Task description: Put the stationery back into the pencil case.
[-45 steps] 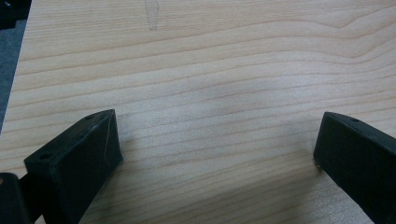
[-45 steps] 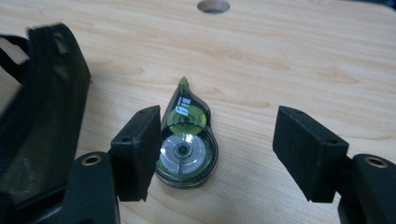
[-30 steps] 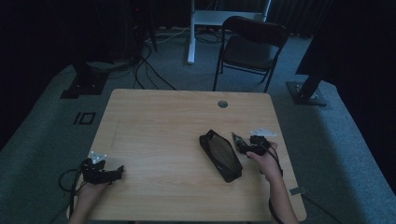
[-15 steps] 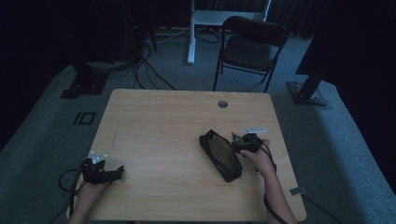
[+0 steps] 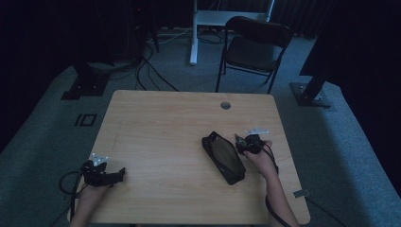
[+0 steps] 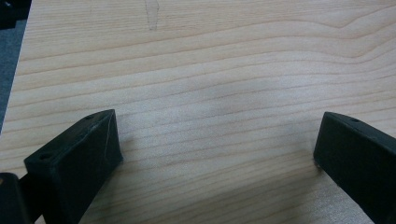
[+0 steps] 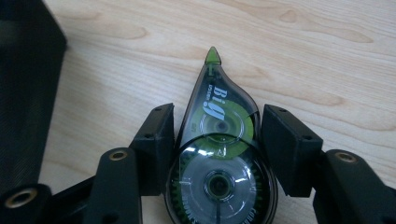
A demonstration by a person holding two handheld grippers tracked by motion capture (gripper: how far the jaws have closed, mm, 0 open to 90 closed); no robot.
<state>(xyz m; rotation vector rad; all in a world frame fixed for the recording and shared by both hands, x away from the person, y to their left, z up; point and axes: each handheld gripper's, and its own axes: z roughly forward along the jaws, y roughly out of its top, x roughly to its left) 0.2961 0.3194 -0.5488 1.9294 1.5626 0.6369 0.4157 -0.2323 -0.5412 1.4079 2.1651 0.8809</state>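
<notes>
Green and clear plastic, a correction tape roller [image 7: 218, 154] sits between the fingers [image 7: 154, 149] of the right gripper [image 5: 249, 143], which press on both its sides, its pointed tip facing away over the wooden worktop [image 5: 165, 127]. Just beside it lies a black pouch [image 5: 223, 156], right of the worktop's middle. Near the left front corner, the left gripper [image 5: 101, 173] rests with its fingers [image 6: 74, 158] spread wide, holding nothing.
</notes>
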